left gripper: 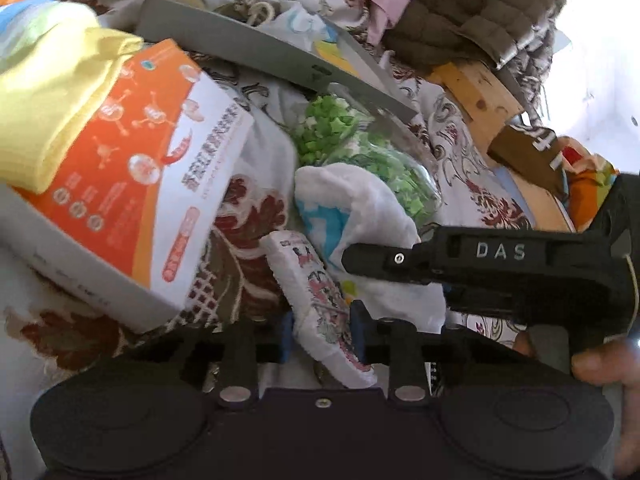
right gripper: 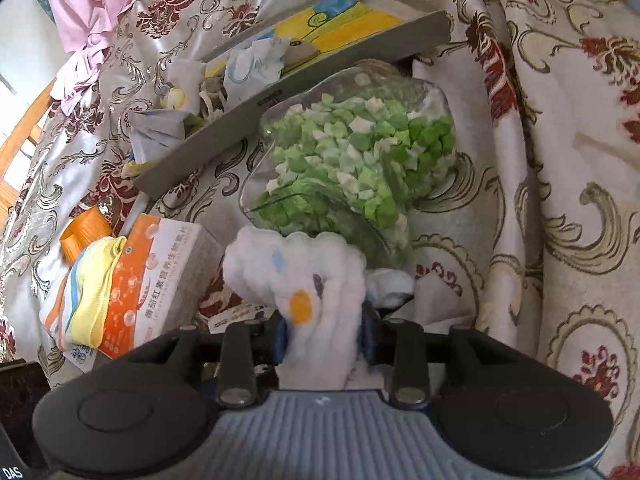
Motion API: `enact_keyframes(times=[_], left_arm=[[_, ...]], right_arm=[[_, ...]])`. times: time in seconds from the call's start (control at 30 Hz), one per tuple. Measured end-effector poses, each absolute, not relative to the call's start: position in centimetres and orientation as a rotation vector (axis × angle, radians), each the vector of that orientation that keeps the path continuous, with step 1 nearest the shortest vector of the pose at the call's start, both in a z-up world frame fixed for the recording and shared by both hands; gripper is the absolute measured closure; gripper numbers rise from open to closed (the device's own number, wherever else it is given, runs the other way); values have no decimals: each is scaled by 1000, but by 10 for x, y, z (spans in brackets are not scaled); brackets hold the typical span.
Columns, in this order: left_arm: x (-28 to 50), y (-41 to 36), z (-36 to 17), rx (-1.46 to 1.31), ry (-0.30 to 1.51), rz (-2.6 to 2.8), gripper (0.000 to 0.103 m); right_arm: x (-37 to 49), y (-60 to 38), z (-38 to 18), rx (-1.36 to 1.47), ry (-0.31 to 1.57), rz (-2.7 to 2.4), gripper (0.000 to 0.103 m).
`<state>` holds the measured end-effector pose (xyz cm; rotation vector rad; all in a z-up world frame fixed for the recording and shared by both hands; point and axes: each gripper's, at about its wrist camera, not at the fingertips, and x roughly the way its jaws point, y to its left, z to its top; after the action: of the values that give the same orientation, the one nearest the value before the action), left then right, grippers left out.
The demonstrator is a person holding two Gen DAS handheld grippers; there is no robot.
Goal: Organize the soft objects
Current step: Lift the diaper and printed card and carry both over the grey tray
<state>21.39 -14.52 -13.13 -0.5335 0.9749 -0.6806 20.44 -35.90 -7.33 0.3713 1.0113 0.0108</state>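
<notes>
The left gripper (left gripper: 322, 336) is closed on a white printed cloth (left gripper: 320, 304), whose lower end is hidden behind the gripper body. The right gripper (right gripper: 324, 334) pinches a white fluffy cloth (right gripper: 304, 280) just in front of the glass jar of green paper stars (right gripper: 352, 164). Only the right view shows the open grey box (right gripper: 280, 92) behind the jar; only the left view shows a thumb (left gripper: 600, 364), cut off at the edge. The orange box (left gripper: 132, 172) lies left of the jar.

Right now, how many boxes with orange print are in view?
1. The orange box lies left of the jar of green stars, with a yellow cloth draped over it. More may be hidden under the fabrics.
</notes>
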Motion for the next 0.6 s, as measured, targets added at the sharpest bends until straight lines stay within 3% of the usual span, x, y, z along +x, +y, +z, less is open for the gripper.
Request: enact_keyframes(times=[0.23, 0.6], left_arm=[[203, -135, -117, -510, 950, -629, 80], [165, -109, -83, -392, 838, -534, 89]], right_arm=[[198, -352, -70, 356, 981, 49, 77], [173, -356, -41, 446, 771, 165, 79]])
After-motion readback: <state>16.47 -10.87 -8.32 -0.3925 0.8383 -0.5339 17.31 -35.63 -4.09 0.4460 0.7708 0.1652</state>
